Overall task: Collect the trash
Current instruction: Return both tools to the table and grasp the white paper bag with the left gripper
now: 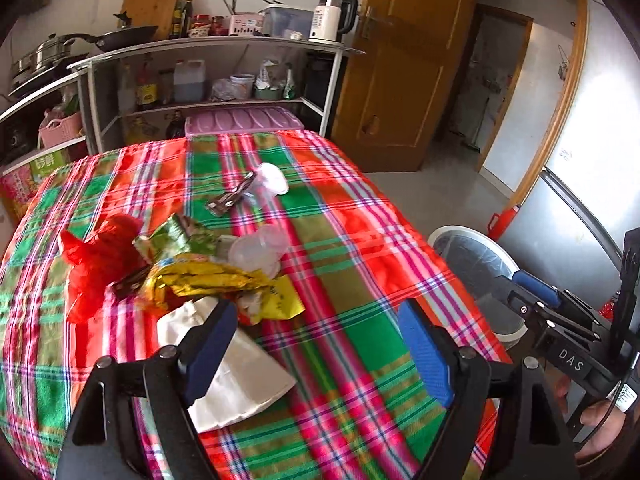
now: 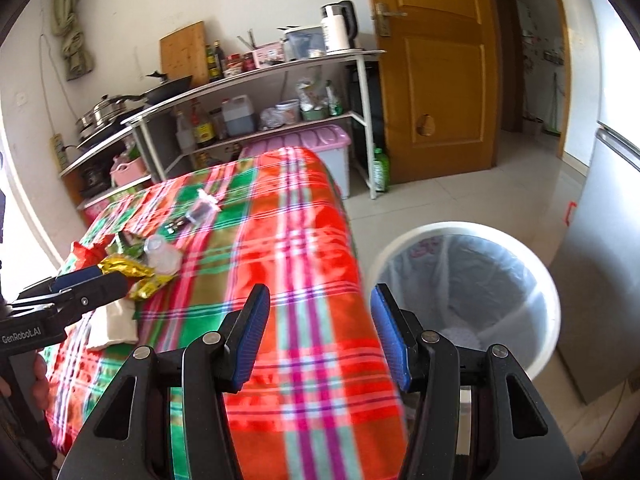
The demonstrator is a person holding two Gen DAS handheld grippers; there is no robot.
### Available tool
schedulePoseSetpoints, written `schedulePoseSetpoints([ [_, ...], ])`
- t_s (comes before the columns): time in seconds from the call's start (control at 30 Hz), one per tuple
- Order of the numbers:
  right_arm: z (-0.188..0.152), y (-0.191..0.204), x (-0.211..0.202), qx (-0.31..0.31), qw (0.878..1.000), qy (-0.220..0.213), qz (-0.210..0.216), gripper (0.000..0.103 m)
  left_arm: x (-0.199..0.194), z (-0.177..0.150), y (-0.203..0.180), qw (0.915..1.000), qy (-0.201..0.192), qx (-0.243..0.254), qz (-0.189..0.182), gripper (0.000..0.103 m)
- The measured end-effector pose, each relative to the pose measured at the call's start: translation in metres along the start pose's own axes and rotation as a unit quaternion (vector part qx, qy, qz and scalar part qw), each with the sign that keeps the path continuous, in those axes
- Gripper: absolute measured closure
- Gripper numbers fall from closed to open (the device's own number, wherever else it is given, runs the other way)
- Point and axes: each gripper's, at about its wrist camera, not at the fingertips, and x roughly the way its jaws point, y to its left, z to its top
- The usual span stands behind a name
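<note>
Trash of crumpled gold foil wrappers [image 1: 208, 280] lies on the plaid tablecloth [image 1: 360, 280] just ahead of my left gripper [image 1: 320, 344], jaws apart and empty. My right gripper [image 2: 316, 336], also apart and empty, hangs beside the white lined bin [image 2: 472, 280].

A white kettle [image 1: 328, 18] tops the shelf [image 1: 224, 46] beside a wooden door [image 1: 404, 68], apparently ajar.

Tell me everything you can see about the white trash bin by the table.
The white trash bin is round, looks plastic, and stands upright on the tiled floor right beside the plaid-covered table. A clear, thin liner bag is folded over its rim. Its lid is absent, so the mouth is open. Something pale lies at the bottom; neither gripper touches it.
</note>
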Motion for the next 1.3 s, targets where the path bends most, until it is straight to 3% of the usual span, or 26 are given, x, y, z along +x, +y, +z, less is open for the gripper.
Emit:
schedulePoseSetpoints([
  [0.13,-0.002,0.023,0.012,-0.017,1.0,0.009,0.019,0.049,-0.002,-0.013,0.026,0.9988,0.003,-0.018,0.045,0.016],
  [0.33,-0.006,0.05,0.032,-0.038,0.998,0.026,0.04,0.049,0.006,-0.026,0.053,0.9965,0.026,-0.043,0.067,0.014],
  [0.57,-0.005,0.066,0.044,-0.05,0.997,0.032,0.048,0.049,0.028,-0.034,0.063,0.9945,0.052,-0.055,0.073,0.009],
  [0.8,-0.004,0.073,0.052,-0.055,0.997,0.037,0.047,0.05,0.03,-0.035,0.069,0.994,0.045,-0.066,0.075,0.009],
  [1.0,-0.002,0.083,0.061,-0.063,0.995,0.044,0.061,0.05,0.021,-0.038,0.079,0.9945,0.04,-0.073,0.063,0.026],
  [1.3,0.001,0.111,0.068,-0.094,0.991,0.049,0.084,0.05,0.013,-0.039,0.096,0.9944,0.034,-0.091,0.042,0.036],
])
